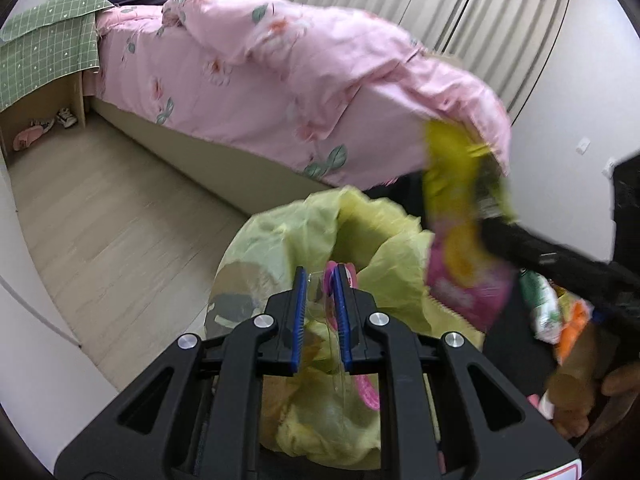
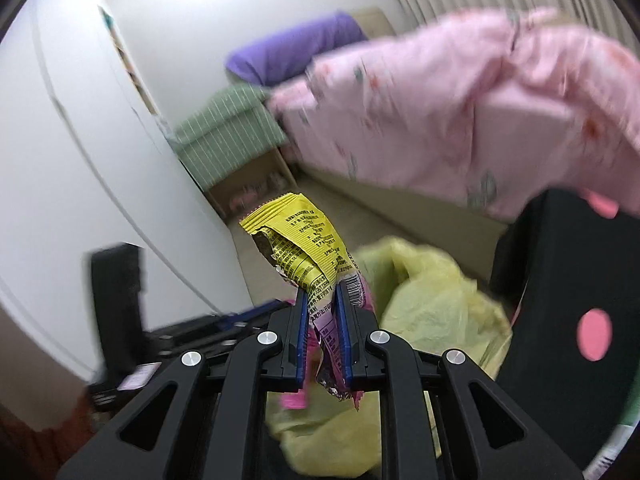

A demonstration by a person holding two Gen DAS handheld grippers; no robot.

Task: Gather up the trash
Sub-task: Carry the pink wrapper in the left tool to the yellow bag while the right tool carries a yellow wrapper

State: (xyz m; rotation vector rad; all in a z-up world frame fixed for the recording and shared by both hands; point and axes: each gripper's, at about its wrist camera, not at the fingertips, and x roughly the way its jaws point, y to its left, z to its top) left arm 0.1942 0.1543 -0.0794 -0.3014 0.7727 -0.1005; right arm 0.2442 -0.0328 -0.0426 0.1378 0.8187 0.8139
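Note:
My left gripper (image 1: 322, 280) is shut on a clear plastic wrapper with a pink strip (image 1: 331, 312), held over the open mouth of a yellow-green trash bag (image 1: 304, 232). My right gripper (image 2: 322, 296) is shut on a yellow and pink snack wrapper (image 2: 304, 240), held up above the same bag (image 2: 432, 304). In the left wrist view the right gripper (image 1: 492, 216) comes in from the right with that wrapper (image 1: 460, 240), blurred, just right of the bag's opening.
A bed with a pink floral duvet (image 1: 280, 80) stands behind the bag. A green checked cloth covers a box shelf (image 1: 44, 52) at far left. More wrappers (image 1: 552, 312) lie at right. A black object with pink dots (image 2: 568, 280) sits right of the bag. White cabinet (image 2: 80, 160) at left.

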